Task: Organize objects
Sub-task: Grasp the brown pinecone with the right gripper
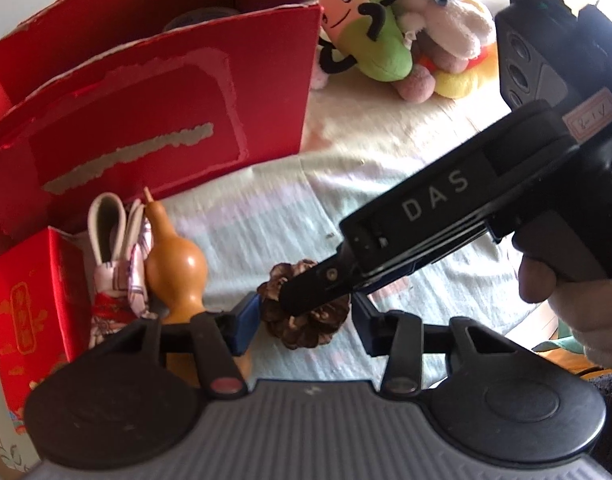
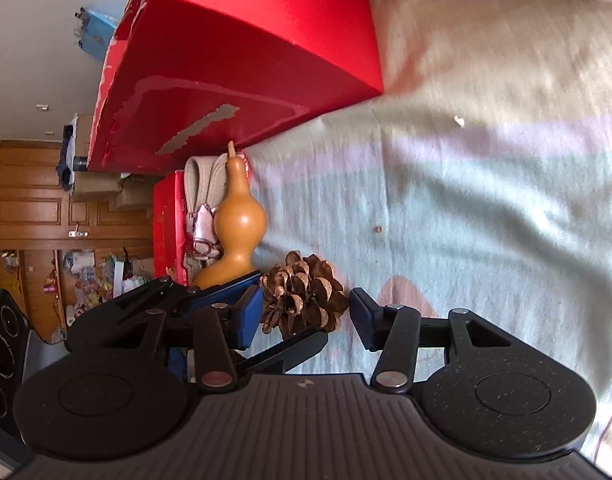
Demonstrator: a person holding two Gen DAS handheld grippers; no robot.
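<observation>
Pine cone [image 2: 304,298]: on the cloth, between both grippers' spread jaws, not yet lifted.
Left gripper [image 1: 304,322]: jaws apart, flanking the cone.
Right gripper [image 2: 306,320]: jaws apart, rolled sideways, reaching in from the right.
Red box [image 1: 154,92]: one dark item inside.
Remaining: gourd [image 1: 178,264], plush toys [image 1: 401,40] outside the box.

We see the right gripper [image 2: 306,312] with its jaws spread around a pinecone [image 2: 304,298] on the cloth [image 2: 465,220]. The left gripper [image 2: 210,300] crosses beneath. A gourd [image 2: 236,228] stands just beside the cone, before a small red box [image 2: 168,228] and a big red box [image 2: 242,68].
</observation>
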